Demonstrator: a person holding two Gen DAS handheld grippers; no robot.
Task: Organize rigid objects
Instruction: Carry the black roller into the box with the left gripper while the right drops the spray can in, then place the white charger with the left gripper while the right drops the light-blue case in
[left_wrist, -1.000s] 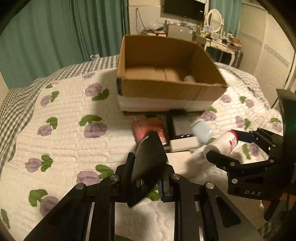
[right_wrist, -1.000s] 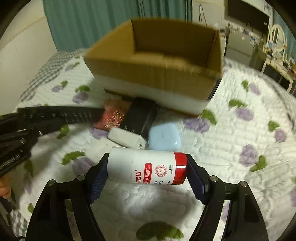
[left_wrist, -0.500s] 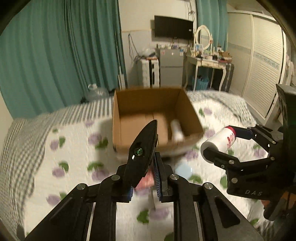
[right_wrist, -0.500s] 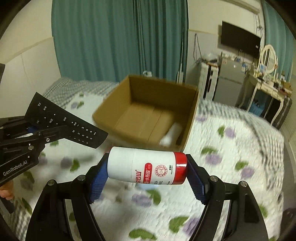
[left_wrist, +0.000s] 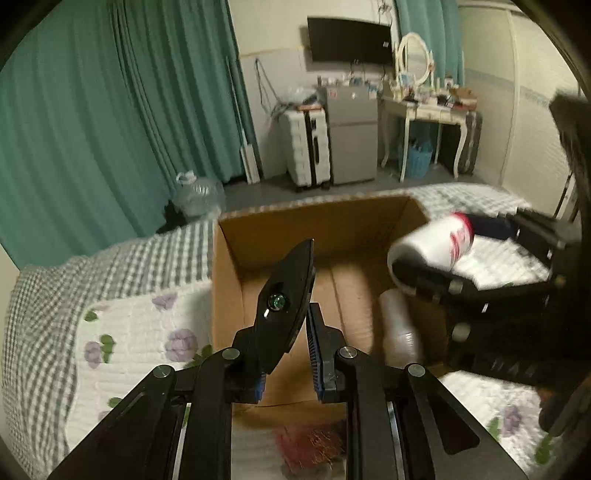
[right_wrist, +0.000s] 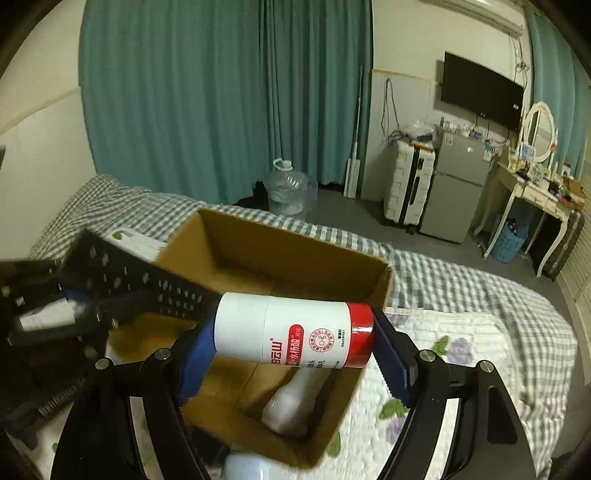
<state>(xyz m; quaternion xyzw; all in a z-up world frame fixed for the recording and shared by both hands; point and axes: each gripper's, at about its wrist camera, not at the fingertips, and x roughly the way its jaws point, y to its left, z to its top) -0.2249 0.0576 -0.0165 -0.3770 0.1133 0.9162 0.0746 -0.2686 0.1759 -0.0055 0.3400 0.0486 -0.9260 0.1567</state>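
Left wrist view, your left claw: it pinches the black remote, which sticks up in the middle of the frame. The pinch is low on the remote, so most of it pokes out, free to go in first.
Left wrist view, box: the cardboard box sits on the flowered quilt, right behind the remote. You are over its near edge, I think so you can drop the remote inside.
Left wrist view, inside the box: a pale bottle lies on the box floor, lower right of middle.
Left wrist view, right side: your right claw shows blurry at the right edge with the white tube.
Left wrist view, bottom: a red packet lies on the quilt at the bottom middle, not yet put away.
Right wrist view, your right claw: it pinches the white tube by its two ends, sideways in the middle of the frame. The red end points right.
Right wrist view, box: the cardboard box is right under and behind the tube, so a drop should land inside.
Right wrist view, left side: the remote shows blurry over the box's left wall.
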